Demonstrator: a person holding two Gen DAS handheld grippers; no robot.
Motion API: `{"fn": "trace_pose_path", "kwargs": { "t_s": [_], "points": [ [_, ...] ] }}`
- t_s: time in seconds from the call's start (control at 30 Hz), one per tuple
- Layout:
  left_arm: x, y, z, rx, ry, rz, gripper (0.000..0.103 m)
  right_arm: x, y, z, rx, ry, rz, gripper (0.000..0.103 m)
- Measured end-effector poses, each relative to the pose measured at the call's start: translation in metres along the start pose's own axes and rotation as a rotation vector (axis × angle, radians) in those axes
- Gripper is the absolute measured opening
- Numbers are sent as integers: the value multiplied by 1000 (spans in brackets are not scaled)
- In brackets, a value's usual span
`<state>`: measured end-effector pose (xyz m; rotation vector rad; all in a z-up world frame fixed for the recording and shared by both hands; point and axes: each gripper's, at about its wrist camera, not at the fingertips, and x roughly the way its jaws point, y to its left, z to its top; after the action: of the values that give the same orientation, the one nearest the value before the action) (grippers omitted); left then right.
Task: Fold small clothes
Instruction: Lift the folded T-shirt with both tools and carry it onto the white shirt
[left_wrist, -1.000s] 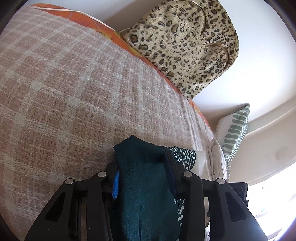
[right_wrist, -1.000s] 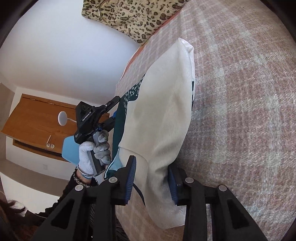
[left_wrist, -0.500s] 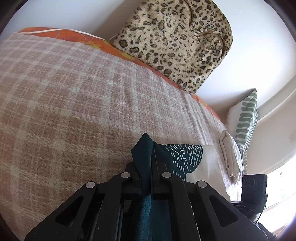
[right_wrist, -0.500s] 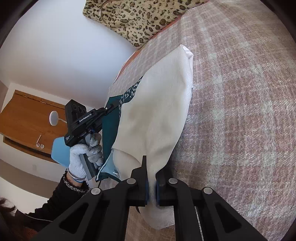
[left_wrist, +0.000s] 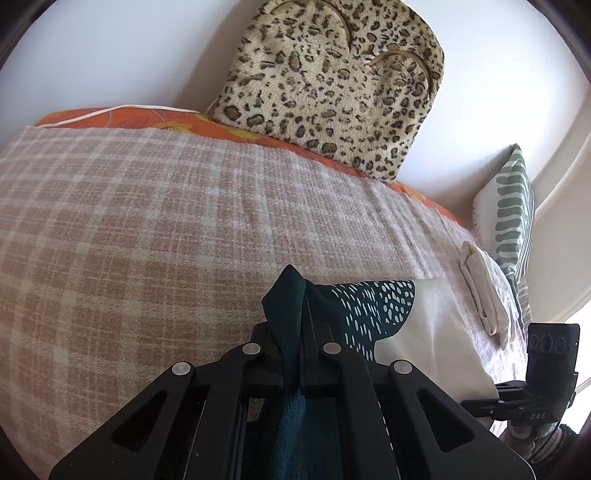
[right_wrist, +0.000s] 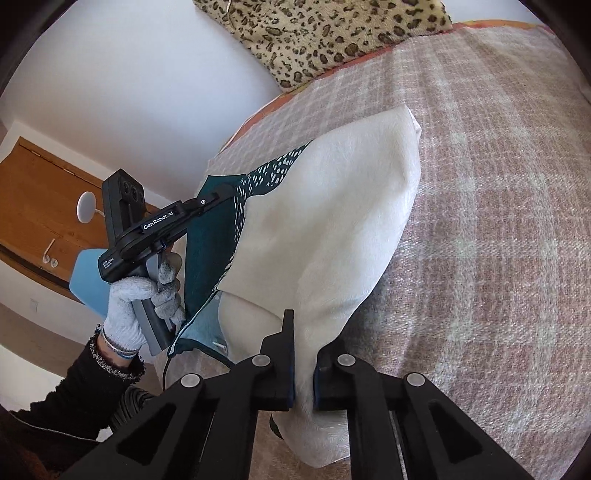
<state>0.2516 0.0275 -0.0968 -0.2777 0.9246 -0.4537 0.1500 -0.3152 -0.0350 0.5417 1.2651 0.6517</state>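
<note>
The garment (right_wrist: 332, 229), cream with a dark teal panel flecked in white, lies near the front edge of the bed, its far corner reaching out over the plaid blanket (left_wrist: 147, 221). You hold it at two places. Your left gripper (left_wrist: 300, 325) is pinched tight on the teal end, a peak of teal cloth standing up between the jaws. Your right gripper (right_wrist: 303, 363) is closed on the cream end, with only a narrow gap showing, filled with cloth.

You look to be at the start of a fold, both near corners taken up and the far part resting on the blanket. To do it well, lift both ends together and level, so that the edge between them stays taut and does not sag. Carry them forward over the resting part toward the far corner. Lay the held edge down squarely on the far edge before you let go.

The right grip sits close to the hem and the cloth looks thin and slack, so do not pull the hands apart hard, or the cream end may slip out.

Keep short of the folded cream piece (left_wrist: 484, 295) toward the right edge by the green-striped pillow (left_wrist: 513, 206), and of the leopard-print cushion (left_wrist: 332, 85) at the back.
</note>
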Motion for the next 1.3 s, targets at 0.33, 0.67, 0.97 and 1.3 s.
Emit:
{"fn": "trace_pose_path", "kwargs": {
  "t_s": [0.33,0.67,0.97,1.3],
  "points": [
    [-21,-19,2,46,-60,16,3,-14,16,8,-68,-56,-57,3],
    [-38,-53,0,156,-111,44,3,-25,23,2,-110,-77,-106,3],
    [-34,-55,-4,169,-105,60,3,-14,11,2,-82,-46,-136,4],
    [-17,-32,-5,105,-55,76,3,-21,-55,8,215,-9,15,43]
  ]
}}
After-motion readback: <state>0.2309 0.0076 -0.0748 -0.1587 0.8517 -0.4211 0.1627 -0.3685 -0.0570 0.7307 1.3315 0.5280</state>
